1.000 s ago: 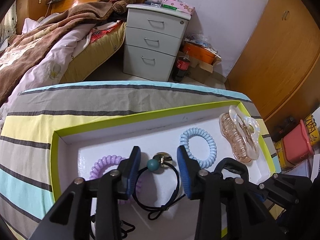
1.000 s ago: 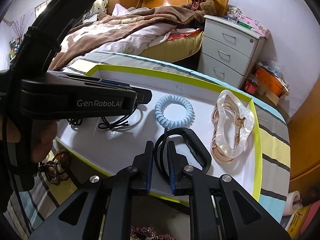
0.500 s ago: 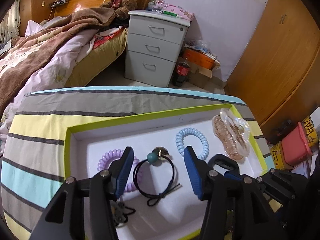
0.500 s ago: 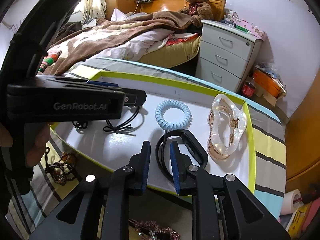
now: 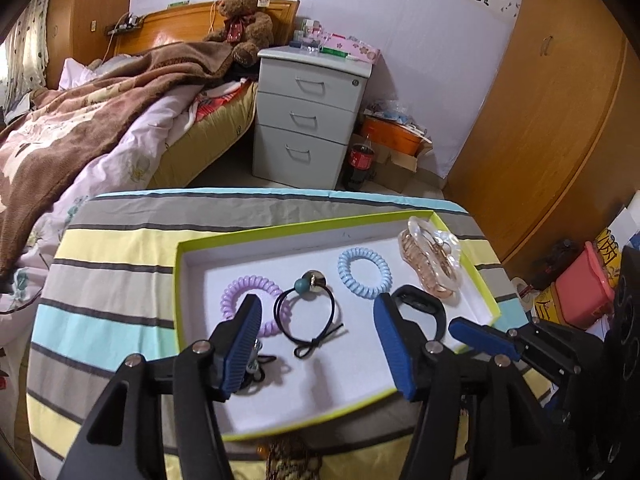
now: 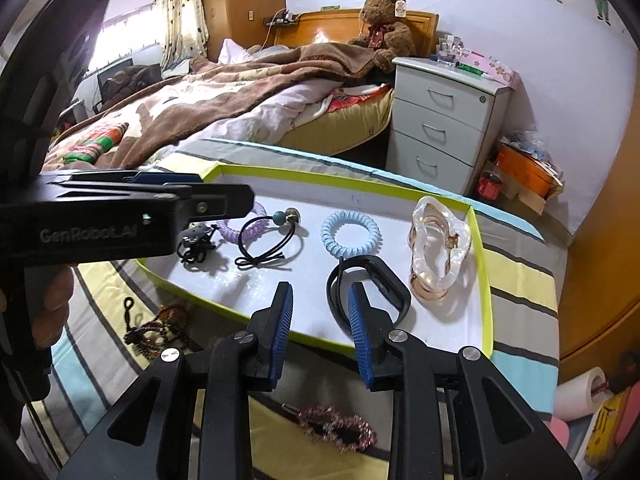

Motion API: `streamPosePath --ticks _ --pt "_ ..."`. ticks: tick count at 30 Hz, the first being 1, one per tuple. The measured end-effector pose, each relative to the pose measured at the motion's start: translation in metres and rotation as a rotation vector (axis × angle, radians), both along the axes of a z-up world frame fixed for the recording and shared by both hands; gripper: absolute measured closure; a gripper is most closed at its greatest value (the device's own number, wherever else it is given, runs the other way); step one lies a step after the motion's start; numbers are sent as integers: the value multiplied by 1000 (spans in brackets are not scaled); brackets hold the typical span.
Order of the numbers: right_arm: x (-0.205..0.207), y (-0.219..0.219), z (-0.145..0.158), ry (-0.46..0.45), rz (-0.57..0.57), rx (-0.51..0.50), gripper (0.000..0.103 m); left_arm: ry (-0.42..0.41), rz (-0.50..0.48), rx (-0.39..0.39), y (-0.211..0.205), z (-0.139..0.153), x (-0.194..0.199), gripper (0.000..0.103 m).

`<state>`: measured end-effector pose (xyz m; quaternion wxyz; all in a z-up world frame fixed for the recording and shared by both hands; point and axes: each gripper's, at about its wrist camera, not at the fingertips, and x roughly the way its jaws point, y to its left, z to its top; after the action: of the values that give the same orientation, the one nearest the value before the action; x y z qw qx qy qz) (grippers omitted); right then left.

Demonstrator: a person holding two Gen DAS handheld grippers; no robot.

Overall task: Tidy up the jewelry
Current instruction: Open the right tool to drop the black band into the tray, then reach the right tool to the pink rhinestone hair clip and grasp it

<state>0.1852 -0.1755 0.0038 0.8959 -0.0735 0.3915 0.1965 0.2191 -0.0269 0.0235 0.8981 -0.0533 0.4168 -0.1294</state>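
Note:
A white tray with a lime rim [image 5: 304, 229] sits on the striped cloth. In it lie a purple coil tie [image 5: 246, 290], a black tie with a teal bead [image 5: 310, 312], a blue coil tie [image 5: 364, 273], a clear amber hair claw [image 5: 432, 266] and a black band [image 6: 376, 276]. My left gripper [image 5: 318, 308] hovers above the black tie, its jaws opening with nothing gripped. My right gripper [image 6: 320, 292] is at the tray's near edge, jaws opening and empty. The black band lies just past its right finger.
Dark beaded bracelets [image 6: 160, 324] and a pink sparkly piece [image 6: 340, 428] lie on the striped cloth [image 5: 120, 264] in front of the tray. A small black clip [image 6: 194, 244] rests in the tray's left end. Beyond stand a bed, a grey nightstand [image 5: 312, 120] and a wooden wardrobe.
Both grippers opened wider and drew back and up from the tray. The right one let go of the black band, which now lies in the tray.

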Motion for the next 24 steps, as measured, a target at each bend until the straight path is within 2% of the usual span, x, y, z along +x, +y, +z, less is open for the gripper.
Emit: streamPosePath --ticks 11,14,24 --pt "-34 -6 18 -48 -22 21 73 -66 25 23 18 21 -42 36" --pt "-44 -10 22 -61 -29 32 73 -78 37 7 28 23 -56 35" --pt "-74 -42 18 -62 -110 53 73 -109 106 -6 63 13 -101 32"
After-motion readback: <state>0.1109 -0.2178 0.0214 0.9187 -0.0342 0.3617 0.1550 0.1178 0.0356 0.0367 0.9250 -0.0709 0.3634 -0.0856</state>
